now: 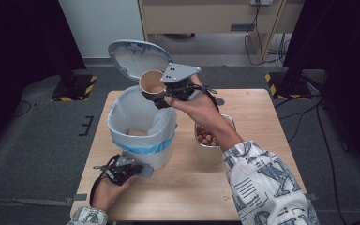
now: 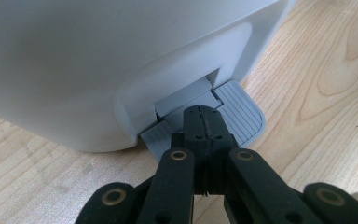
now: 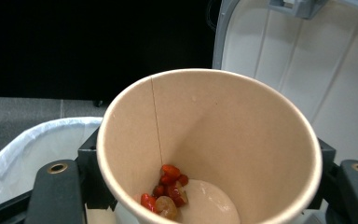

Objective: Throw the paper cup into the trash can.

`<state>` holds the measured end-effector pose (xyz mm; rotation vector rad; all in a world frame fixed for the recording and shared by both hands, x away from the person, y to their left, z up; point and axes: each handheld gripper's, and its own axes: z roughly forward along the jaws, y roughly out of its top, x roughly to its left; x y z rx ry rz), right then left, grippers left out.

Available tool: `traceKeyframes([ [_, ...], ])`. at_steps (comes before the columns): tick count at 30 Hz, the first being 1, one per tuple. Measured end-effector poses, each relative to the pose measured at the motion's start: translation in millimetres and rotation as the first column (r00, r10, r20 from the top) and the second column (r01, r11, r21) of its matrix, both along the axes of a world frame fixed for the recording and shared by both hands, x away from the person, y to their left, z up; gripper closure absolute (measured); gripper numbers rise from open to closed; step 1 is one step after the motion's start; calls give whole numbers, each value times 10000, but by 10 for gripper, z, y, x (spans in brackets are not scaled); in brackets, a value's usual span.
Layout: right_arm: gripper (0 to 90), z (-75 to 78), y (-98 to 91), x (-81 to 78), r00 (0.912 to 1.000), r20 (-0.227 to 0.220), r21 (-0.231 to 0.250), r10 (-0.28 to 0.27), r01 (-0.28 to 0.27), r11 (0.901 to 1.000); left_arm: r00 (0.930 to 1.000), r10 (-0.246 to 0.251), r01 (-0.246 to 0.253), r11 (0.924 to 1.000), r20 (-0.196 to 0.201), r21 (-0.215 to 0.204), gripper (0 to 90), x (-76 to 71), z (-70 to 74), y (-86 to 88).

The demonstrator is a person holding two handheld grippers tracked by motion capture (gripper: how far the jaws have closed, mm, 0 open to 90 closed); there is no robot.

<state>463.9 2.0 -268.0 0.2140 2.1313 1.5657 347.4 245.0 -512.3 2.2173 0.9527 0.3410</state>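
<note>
The right hand-held gripper (image 1: pixel 161 96) grasps a brown paper cup (image 1: pixel 151 83) by its side wall, jaws pressed on opposite flanks below the rim, and holds it tilted above the far edge of the white pedal bin (image 1: pixel 142 126). The bin stands on the left half of the wooden tabletop (image 1: pixel 253 122), its lid (image 1: pixel 133 56) swung up and back. In the right gripper view the cup (image 3: pixel 209 140) carries a few small red and tan scraps (image 3: pixel 168 186) at its bottom, so it is nearly empty and very light. Thin paper walls like these probably crush under a hard squeeze and slip under a slack one; a moderate grip on the upper wall, where the rolled rim stiffens it, seems the safest hold.

The right forearm reaches forward across the tabletop, wrist bent so the mouth of the cup leans toward the bin's opening, which is lined with a white bag (image 1: pixel 122 117).

The left hand-held gripper (image 1: pixel 140 169) is clenched with nothing between its jaws; in the left gripper view its tips (image 2: pixel 204 122) press down on the grey ribbed foot pedal (image 2: pixel 242 112) at the bin's base, hand low near the front edge.

A metal container (image 1: pixel 213 140) of similar reddish pieces stands just right of the bin.
</note>
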Motion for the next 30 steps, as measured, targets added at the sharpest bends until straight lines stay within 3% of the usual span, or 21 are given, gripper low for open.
traceKeyframes([
  [24,271,-136,267,47,9978,-625,-58,223,-227,9997,10000,-14,14,10000,5,19,899,0,1,0],
  [30,204,-175,348,71,9893,-1454,59,68,-60,10000,10000,-22,22,10000,15,23,899,0,0,-1],
])
